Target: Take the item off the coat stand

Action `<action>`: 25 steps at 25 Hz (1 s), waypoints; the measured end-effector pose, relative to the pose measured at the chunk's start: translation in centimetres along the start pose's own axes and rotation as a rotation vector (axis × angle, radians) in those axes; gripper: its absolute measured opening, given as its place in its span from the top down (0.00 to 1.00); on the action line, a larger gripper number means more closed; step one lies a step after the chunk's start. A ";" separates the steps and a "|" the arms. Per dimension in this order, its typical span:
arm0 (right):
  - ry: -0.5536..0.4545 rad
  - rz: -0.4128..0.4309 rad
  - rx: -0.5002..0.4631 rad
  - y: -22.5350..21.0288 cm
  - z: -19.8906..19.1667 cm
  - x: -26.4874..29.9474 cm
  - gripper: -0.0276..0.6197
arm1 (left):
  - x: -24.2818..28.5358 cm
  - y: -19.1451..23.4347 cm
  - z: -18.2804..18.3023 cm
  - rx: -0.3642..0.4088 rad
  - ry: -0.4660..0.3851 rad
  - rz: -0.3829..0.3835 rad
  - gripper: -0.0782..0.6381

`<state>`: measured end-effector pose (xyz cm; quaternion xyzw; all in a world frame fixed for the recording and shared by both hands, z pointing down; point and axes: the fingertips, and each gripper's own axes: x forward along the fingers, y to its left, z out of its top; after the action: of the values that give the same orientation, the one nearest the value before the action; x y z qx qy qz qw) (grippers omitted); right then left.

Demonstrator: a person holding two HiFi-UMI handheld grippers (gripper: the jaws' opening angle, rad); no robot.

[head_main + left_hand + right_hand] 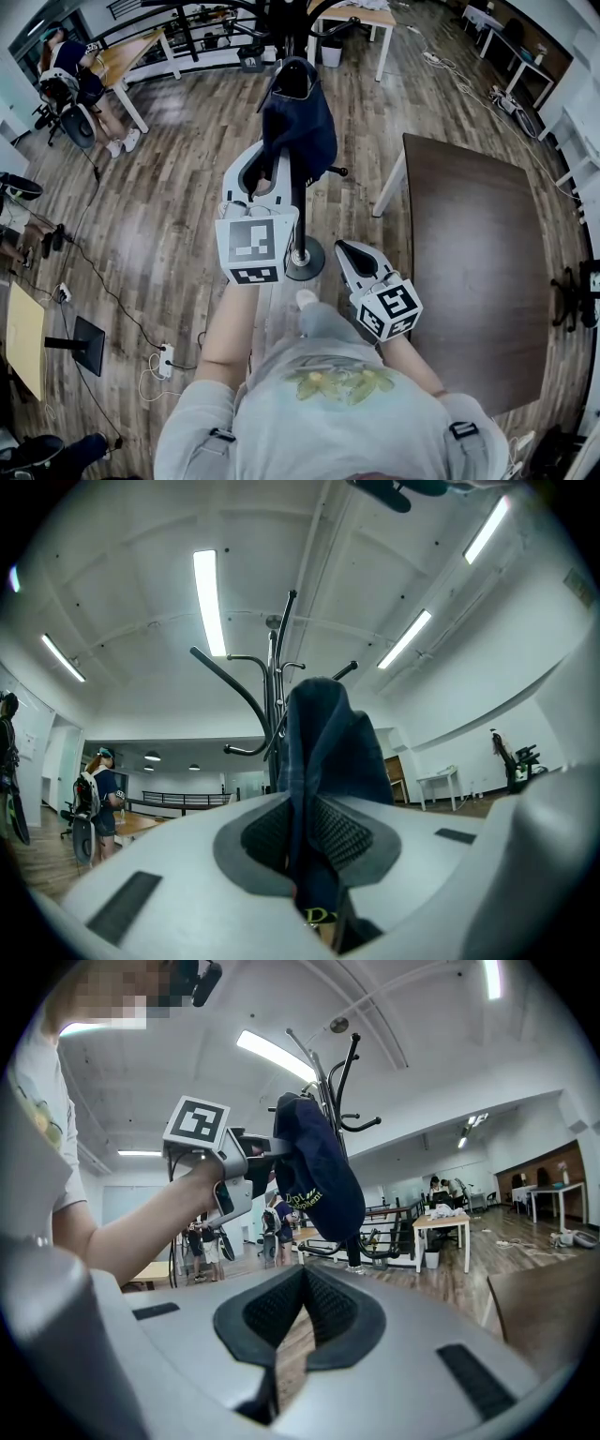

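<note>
A navy blue cloth cap (298, 117) with yellow lettering hangs by the black coat stand (305, 258), whose curved hooks (274, 677) rise behind it. My left gripper (267, 178) is raised to the cap and shut on its fabric (323, 789), which fills the gap between the pads. In the right gripper view the cap (319, 1171) droops from the left gripper (248, 1162) in front of the stand (342, 1063). I cannot tell whether it still rests on a hook. My right gripper (354, 253) is held low near my waist, shut, with nothing in it (305, 1279).
A dark brown table (478, 272) stands to the right of the stand. White-legged tables (375, 19) line the far side. A person with a backpack (70, 70) stands far left. Cables and a power strip (164, 356) lie on the wooden floor at left.
</note>
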<state>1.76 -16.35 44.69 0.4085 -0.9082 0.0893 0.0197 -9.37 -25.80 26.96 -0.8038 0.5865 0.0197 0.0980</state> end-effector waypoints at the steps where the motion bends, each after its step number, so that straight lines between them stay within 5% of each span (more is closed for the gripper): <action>1: 0.001 0.000 0.002 0.0 0.0 -0.1 0.95 | -0.2 0.0 0.0 0.000 -0.001 0.000 0.79; 25: -0.054 -0.013 0.005 0.4 0.7 0.1 0.95 | -4.0 -1.3 -5.6 -0.014 0.104 -0.049 0.79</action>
<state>1.44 -16.25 43.97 0.4166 -0.9055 0.0805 -0.0054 -9.84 -22.66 33.20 -0.8186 0.5706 -0.0204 0.0621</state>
